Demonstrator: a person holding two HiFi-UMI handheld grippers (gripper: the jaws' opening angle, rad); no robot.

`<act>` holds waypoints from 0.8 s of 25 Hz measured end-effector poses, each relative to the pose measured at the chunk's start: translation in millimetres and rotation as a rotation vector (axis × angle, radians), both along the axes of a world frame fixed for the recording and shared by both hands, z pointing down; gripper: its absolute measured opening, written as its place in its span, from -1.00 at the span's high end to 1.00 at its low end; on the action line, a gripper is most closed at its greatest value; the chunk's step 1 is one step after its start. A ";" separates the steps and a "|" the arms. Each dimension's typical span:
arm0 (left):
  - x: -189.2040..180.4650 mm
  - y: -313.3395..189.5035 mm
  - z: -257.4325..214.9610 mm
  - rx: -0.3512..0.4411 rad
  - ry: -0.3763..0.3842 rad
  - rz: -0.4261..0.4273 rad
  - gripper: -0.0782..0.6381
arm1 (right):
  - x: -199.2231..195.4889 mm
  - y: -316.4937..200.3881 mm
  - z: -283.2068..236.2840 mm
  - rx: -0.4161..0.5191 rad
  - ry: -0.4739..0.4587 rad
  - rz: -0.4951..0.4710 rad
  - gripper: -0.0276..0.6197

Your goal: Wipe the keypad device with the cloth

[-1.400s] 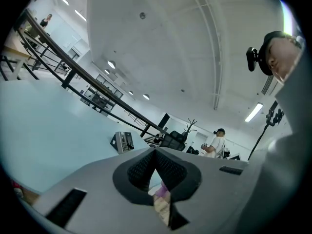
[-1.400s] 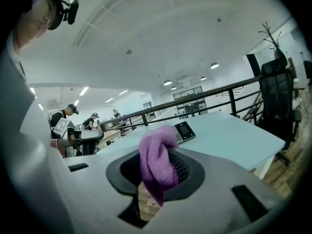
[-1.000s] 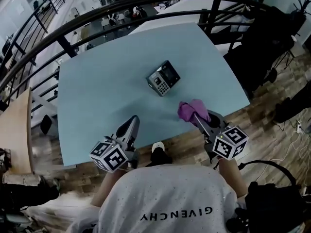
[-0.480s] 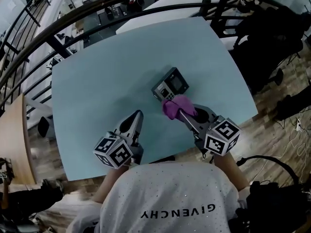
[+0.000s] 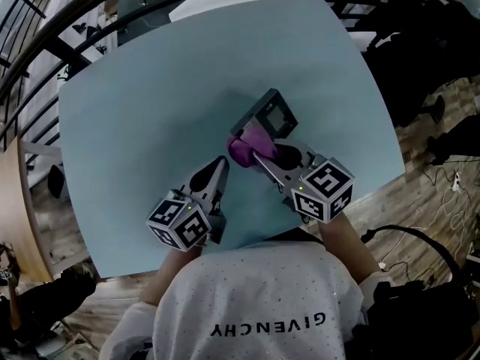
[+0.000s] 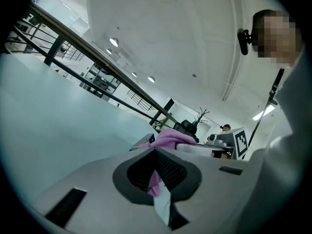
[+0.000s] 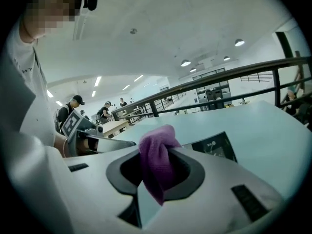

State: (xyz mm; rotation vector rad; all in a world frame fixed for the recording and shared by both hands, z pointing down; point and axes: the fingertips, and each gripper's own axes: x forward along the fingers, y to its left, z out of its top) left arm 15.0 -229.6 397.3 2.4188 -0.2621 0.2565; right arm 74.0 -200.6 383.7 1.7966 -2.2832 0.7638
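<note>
The keypad device (image 5: 271, 115) lies tilted on the light blue table (image 5: 127, 103), its dark screen facing up. A purple cloth (image 5: 245, 145) is bunched over the device's near keypad end, and my right gripper (image 5: 253, 153) is shut on it. In the right gripper view the cloth (image 7: 157, 160) sticks out between the jaws, with the device (image 7: 215, 146) just behind. My left gripper (image 5: 218, 166) hovers shut and holding nothing, just left of the cloth. From the left gripper view the cloth (image 6: 171, 136) covers most of the device (image 6: 142, 141).
A dark curved railing (image 5: 45, 47) runs beyond the table's far edge. Wooden floor (image 5: 435, 201) and cables lie to the right. The table's near edge (image 5: 255, 238) is just below both grippers. People stand in the background (image 7: 73, 108).
My right gripper has carried the cloth forward and left from the bare table onto the device's keypad end. The left gripper has edged slightly forward.
</note>
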 end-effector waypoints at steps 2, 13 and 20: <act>8.7 4.2 7.3 0.009 -0.020 -0.027 0.77 | 6.4 -1.2 11.5 -0.018 0.027 -0.021 0.68; 31.3 5.8 9.9 -0.029 -0.056 -0.211 0.77 | 38.0 -33.6 36.1 -0.007 0.038 -0.171 0.67; 33.5 26.4 7.5 -0.014 -0.083 -0.372 0.77 | 53.3 -27.4 36.8 0.047 0.044 -0.285 0.67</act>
